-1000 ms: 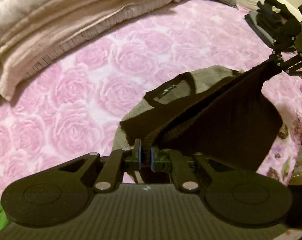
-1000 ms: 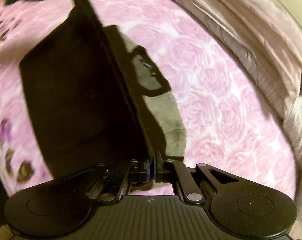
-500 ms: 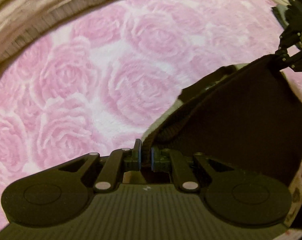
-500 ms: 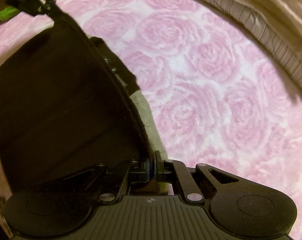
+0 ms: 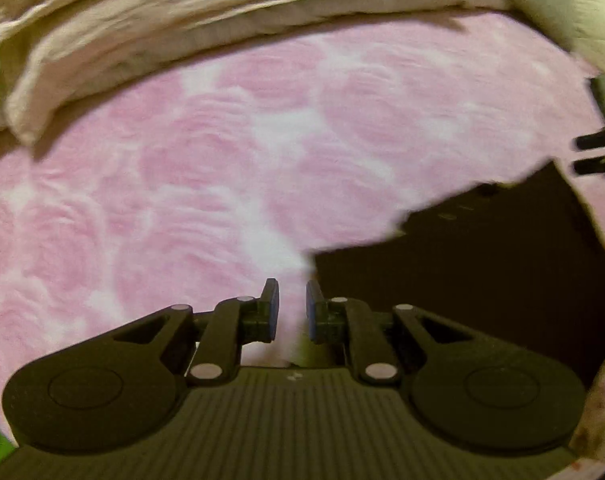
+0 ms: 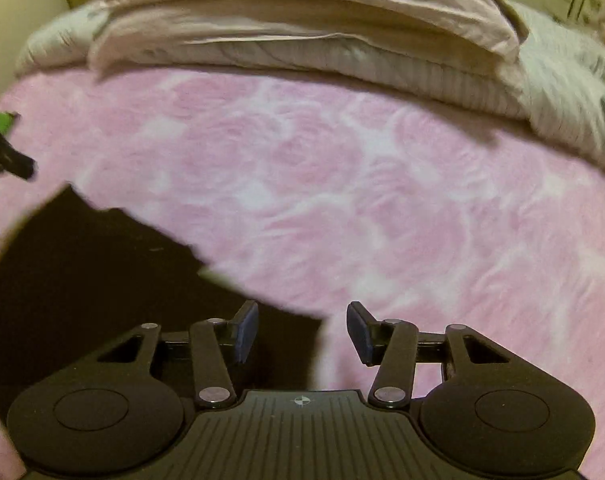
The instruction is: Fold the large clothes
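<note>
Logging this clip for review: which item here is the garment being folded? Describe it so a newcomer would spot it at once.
Start from the pink rose-patterned blanket that covers the bed, with pale beige bedding heaped along its far edge. The dark garment lies flat on the blanket, between the open left gripper and open right gripper. It is the only near-black, straight-edged cloth there.

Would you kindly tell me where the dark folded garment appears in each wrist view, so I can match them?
Left wrist view: the dark garment fills the lower right, lying flat beside the open left hand-held gripper.
Right wrist view: it fills the lower left, reaching under the open right hand-held gripper.
Shared landmark: the pink rose blanket.
</note>
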A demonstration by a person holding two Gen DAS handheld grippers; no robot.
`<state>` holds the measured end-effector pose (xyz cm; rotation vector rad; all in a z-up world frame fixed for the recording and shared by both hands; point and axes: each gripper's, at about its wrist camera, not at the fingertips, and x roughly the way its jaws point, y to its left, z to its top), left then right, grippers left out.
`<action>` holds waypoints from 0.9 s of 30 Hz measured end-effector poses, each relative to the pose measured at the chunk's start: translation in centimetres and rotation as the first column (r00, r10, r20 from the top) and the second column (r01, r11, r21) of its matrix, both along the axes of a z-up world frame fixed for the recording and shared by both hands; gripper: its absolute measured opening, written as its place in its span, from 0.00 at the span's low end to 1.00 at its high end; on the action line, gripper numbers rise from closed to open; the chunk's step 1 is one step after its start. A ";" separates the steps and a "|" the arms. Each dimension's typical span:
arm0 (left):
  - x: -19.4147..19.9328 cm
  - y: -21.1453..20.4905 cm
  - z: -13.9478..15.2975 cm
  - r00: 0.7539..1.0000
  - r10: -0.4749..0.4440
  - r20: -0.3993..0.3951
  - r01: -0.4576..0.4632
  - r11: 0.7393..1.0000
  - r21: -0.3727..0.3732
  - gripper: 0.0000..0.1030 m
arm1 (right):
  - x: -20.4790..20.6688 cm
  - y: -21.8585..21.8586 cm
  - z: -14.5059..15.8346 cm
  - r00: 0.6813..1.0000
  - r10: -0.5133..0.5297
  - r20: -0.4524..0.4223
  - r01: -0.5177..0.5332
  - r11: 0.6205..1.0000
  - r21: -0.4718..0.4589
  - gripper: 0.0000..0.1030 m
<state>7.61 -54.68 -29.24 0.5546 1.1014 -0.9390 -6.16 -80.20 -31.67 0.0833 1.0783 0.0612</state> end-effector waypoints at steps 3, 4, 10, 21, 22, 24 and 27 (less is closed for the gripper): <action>-3.2 -0.7 -1.8 0.997 -0.066 -0.042 0.066 0.998 -0.005 0.10 | -1.2 1.8 -1.8 0.999 0.029 -0.043 -0.026 0.998 0.060 0.45; -3.7 -0.9 -2.6 0.996 -0.073 -0.049 0.073 0.997 0.000 0.10 | -1.4 2.2 -2.6 0.998 0.038 -0.056 -0.034 0.998 0.057 0.45; -3.7 -0.5 -5.6 0.997 -0.060 -0.053 0.061 0.998 0.016 0.06 | -1.8 -0.9 -4.3 0.995 -0.093 -0.047 0.094 0.995 0.017 0.45; 1.6 -0.4 -5.7 0.985 0.156 -0.072 -0.161 0.985 -0.069 0.19 | 0.1 -3.4 -5.2 0.973 -0.228 -0.040 0.232 0.967 0.109 0.27; 1.8 -0.6 -6.1 0.985 0.151 -0.087 -0.157 0.985 -0.068 0.19 | 0.3 -3.4 -5.3 0.971 -0.234 -0.045 0.238 0.963 0.126 0.16; 1.9 -0.9 -6.3 0.985 0.133 -0.109 -0.142 0.987 -0.072 0.07 | 0.4 -3.1 -4.6 0.972 -0.230 -0.036 0.233 0.966 0.109 0.02; 1.5 -0.3 -4.3 0.989 0.142 -0.047 -0.146 0.984 -0.106 0.03 | 0.7 -2.6 -2.4 0.977 -0.213 0.016 0.210 0.973 0.097 0.02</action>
